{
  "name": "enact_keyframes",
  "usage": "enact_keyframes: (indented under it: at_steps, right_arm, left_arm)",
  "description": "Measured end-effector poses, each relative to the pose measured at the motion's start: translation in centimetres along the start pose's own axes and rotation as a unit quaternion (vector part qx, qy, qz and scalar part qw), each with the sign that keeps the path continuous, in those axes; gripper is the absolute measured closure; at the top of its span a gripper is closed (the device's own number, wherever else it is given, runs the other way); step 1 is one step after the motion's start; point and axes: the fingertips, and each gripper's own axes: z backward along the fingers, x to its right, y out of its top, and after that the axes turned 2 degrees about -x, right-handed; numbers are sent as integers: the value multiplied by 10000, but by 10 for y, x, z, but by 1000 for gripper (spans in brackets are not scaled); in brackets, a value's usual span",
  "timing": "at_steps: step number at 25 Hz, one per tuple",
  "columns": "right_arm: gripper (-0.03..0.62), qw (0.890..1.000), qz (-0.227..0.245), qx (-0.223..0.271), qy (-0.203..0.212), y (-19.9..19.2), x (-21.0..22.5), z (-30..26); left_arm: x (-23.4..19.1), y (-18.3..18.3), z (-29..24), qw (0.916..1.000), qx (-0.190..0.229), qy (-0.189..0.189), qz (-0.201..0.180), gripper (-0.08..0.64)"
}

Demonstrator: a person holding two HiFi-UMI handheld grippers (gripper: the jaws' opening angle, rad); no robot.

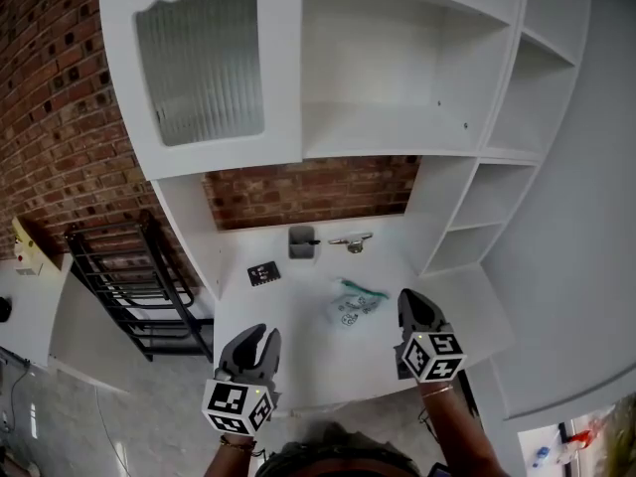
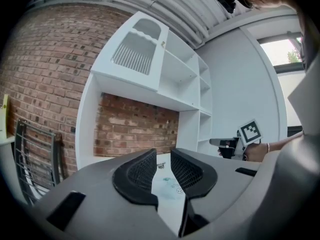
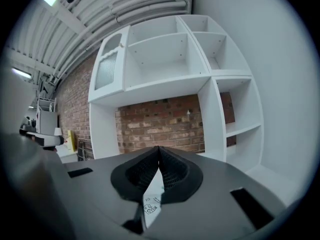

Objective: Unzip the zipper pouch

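The zipper pouch (image 1: 353,304) is clear with a teal zip and a printed drawing. It lies flat on the white table (image 1: 293,321), out in front of both grippers. My left gripper (image 1: 262,332) hovers at the near left edge, its jaws a little apart with nothing between them. In the left gripper view the pouch (image 2: 167,186) shows through the gap of that gripper (image 2: 163,151). My right gripper (image 1: 406,297) is held just right of the pouch, jaws together and empty. Below its closed tips (image 3: 159,148) a strip of the pouch (image 3: 151,204) is visible.
At the back of the table stand a grey holder (image 1: 302,241) and a small metal item (image 1: 350,240). A black marker card (image 1: 263,273) lies to the left. White shelves (image 1: 397,68) hang above. A black rack (image 1: 129,276) stands off the left edge.
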Motion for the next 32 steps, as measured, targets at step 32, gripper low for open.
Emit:
enact_keyframes:
  at_steps: [32]
  right_arm:
    - [592,9896,1133,812,-349,30,-79,90]
  left_arm:
    - [10,27,24,9962,613,595,-169,558]
